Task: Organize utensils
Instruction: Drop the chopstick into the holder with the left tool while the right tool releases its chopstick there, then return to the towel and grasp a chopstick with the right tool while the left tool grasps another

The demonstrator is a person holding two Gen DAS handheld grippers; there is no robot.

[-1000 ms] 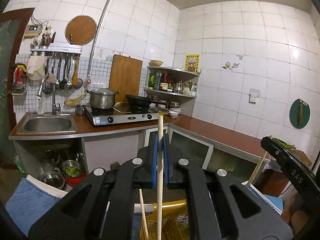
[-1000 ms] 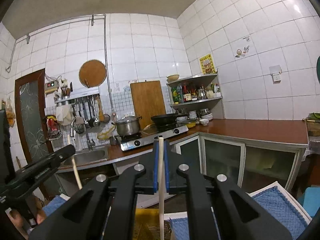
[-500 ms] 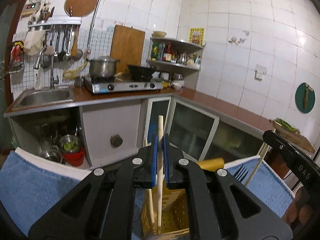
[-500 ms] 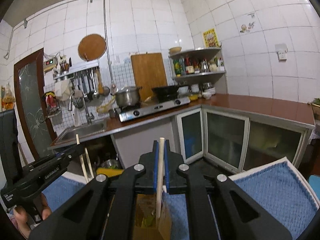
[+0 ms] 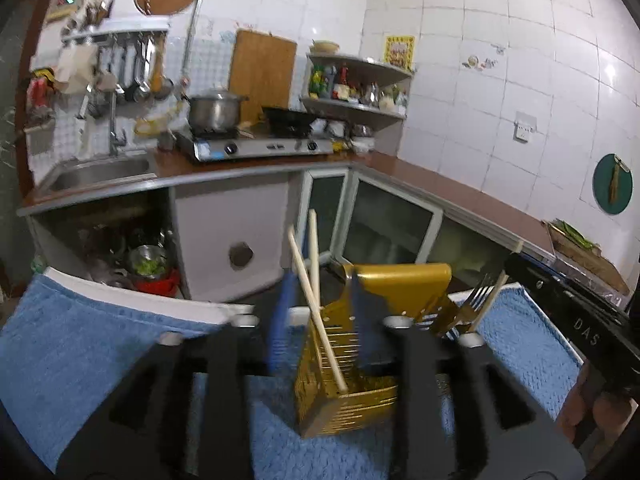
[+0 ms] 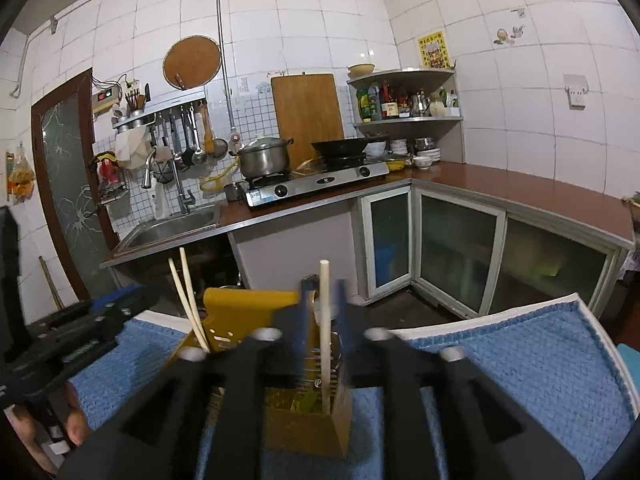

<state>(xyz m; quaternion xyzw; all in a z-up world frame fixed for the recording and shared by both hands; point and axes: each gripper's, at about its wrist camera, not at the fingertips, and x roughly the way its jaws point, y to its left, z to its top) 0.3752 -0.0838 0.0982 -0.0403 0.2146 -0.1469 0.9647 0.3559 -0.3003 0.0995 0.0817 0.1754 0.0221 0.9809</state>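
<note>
Your left gripper (image 5: 320, 320) has jaws opening, w/ two wooden chopsticks (image 5: 316, 300) standing loose between the blue pads, crossed, tips down in the gold slotted utensil holder (image 5: 348, 400); pads don't press them. Your right gripper (image 6: 322, 320) is opening too: one chopstick (image 6: 325, 320) upright between its pads, free, lower end in the same holder. The holder sits on the blue towel (image 6: 520, 360), fork (image 5: 474, 300) beside it.

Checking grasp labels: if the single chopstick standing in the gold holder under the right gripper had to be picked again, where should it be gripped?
Pinch the chopstick by its bare upper shaft, coming from above; its lower end sits inside the gold holder.
</note>
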